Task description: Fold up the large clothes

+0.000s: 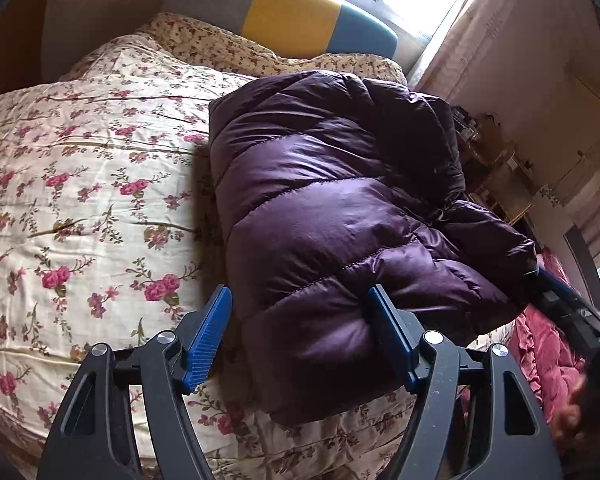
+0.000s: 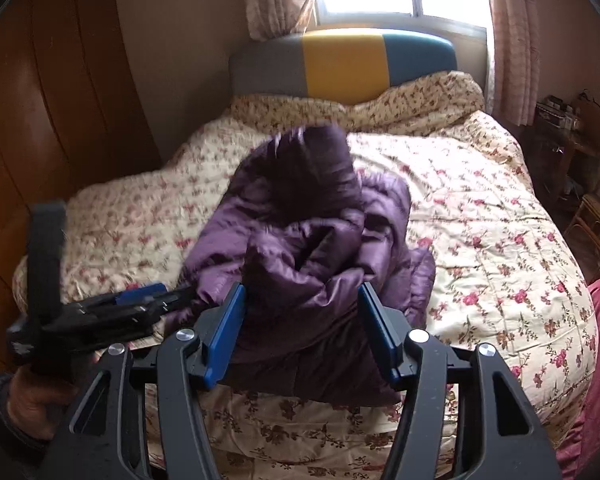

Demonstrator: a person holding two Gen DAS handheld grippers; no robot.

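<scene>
Purple puffer jacket lay bunched mid-bed, both tongs spread around it, nothing pinched.

Bed (image 2: 500,240) with floral quilt filled the frame, striped headboard (image 2: 348,60) at 12 o'clock under the window. Jacket (image 2: 300,240) sat centre in the right wrist view, hood end toward 12, near edge at 6 between the right gripper (image 2: 302,332) pads; it looked partly folded, still lumpy. Left gripper (image 1: 300,336) stood wide open, one pad bare over the quilt at 7 o'clock, the other touching the jacket's (image 1: 340,208) near corner, not pressing. Right jaws were narrower, fabric between them, no squeeze seen. Judged: light, soft, puffy, slick shell, likely to slide and spring back. Best hold looked like a quilted seam or hem edge, a thin layer, not the fat bulk.
</scene>
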